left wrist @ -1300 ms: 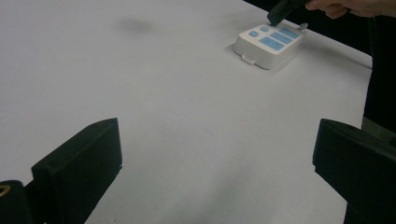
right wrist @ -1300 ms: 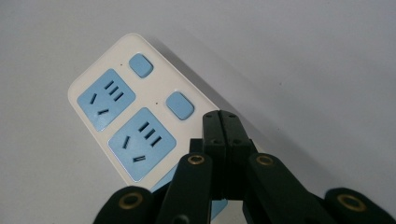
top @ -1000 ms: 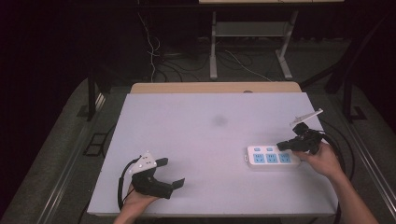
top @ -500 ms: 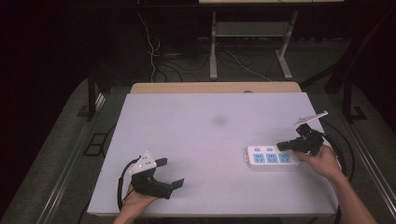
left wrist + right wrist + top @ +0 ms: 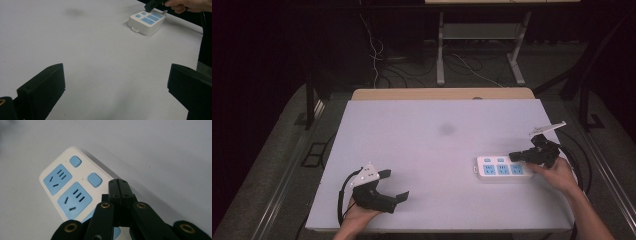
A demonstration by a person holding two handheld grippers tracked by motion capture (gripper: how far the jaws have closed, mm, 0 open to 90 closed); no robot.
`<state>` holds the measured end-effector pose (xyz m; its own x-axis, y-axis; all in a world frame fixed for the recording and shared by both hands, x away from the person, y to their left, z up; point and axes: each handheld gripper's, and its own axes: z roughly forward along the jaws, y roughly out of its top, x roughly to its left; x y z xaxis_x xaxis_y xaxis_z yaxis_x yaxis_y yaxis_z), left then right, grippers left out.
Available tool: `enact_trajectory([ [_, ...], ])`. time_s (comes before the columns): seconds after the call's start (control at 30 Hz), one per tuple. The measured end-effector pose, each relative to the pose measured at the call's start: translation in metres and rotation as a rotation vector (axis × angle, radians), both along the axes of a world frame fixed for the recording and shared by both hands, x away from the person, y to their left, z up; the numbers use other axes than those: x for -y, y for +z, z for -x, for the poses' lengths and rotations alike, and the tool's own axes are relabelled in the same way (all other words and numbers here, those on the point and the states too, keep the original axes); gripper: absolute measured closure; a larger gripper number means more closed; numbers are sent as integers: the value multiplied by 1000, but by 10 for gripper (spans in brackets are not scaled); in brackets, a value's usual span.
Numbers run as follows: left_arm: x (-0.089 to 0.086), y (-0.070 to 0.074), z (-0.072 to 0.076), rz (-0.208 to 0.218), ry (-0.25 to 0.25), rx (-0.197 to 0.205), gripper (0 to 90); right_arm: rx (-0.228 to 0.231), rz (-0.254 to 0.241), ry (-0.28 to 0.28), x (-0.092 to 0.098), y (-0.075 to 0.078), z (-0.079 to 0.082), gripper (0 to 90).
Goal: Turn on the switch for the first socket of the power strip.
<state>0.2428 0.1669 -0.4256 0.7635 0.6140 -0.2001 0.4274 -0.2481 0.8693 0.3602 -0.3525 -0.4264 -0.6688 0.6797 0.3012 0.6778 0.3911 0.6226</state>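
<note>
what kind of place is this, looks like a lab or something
Probably a lab or recording workspace, not a home: a bare white rectangular table under strong light in a dark room, loose cables on the grey floor, and a metal-legged bench behind it.

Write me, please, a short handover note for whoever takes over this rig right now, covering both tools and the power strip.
Right tool: jaws shut, empty, tip poised over the blue switch buttons of the power strip; whether it touches one I cannot tell.
Left tool: jaws wide open, empty, resting at the near left of the table, far from the strip.
Power strip: lies flat at the table's right side, three blue sockets facing up, nothing plugged in.
Done: right tool brought to the buttons.
Left: probably press a switch; no press is confirmed yet.
</note>
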Motion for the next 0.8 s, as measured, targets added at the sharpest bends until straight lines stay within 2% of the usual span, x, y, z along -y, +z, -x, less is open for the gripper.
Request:
enact_trajectory([
  [0.23, 0, -1, -1, 2, 3, -4, 0, -8, 23, -2, -3, 3, -1, 900],
  [0.53, 0, 0, -1, 6, 7, -4, 0, -31, 46, -30, 0, 8, -2, 900],
  [0.6, 0, 0, -1, 6, 7, -4, 0, -23, 30, -44, 5, 11, 0, 900],
  [0.8, 0, 0, 0, 7, 6, -3, 0, -5, 22, -62, 9, 19, 3, 900],
])
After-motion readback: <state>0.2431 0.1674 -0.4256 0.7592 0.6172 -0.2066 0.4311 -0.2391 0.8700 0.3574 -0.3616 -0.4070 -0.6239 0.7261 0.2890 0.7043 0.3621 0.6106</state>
